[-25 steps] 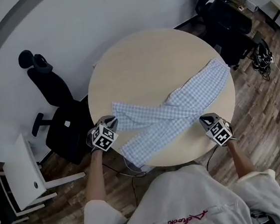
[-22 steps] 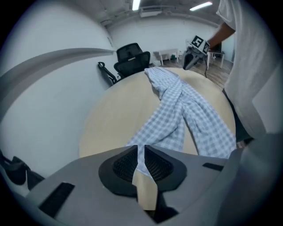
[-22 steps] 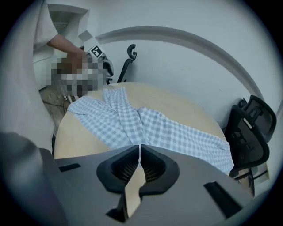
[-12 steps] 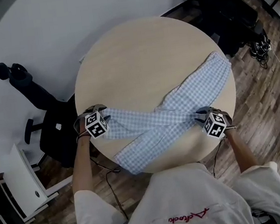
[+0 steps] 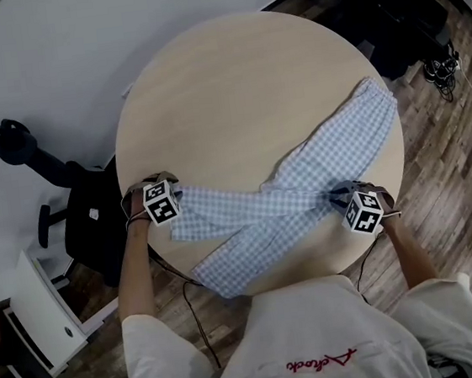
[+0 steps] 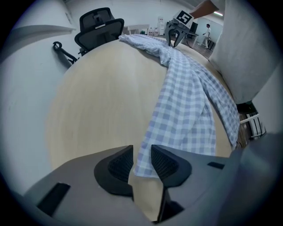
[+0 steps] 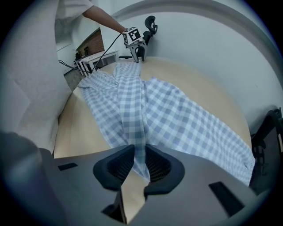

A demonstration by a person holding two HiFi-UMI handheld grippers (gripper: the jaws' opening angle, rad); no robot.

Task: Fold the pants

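Observation:
Blue-and-white checked pants (image 5: 302,176) lie spread on the round wooden table (image 5: 233,91), waist at the far right and legs running to the near left. My left gripper (image 5: 170,207) points straight down at the end of one leg. In the left gripper view it (image 6: 141,161) stands open after opening its jaws, with the hem corner (image 6: 146,165) loose between the pads. My right gripper (image 5: 345,198) is at the pants' near right edge. Its jaws have been closing, and in the right gripper view it (image 7: 139,161) pinches a ridge of checked cloth (image 7: 138,152).
A black office chair (image 5: 78,210) stands left of the table, and a white cabinet (image 5: 38,308) is near it. Dark furniture (image 5: 384,6) and floor cables (image 5: 451,66) are at the far right. One pant leg (image 5: 220,275) hangs over the table's near edge.
Both grippers came down from beside the table's near edge onto the pants. The left one reached the leg hem and the right one the pants' near right edge. Both sets of jaws opened from shut.

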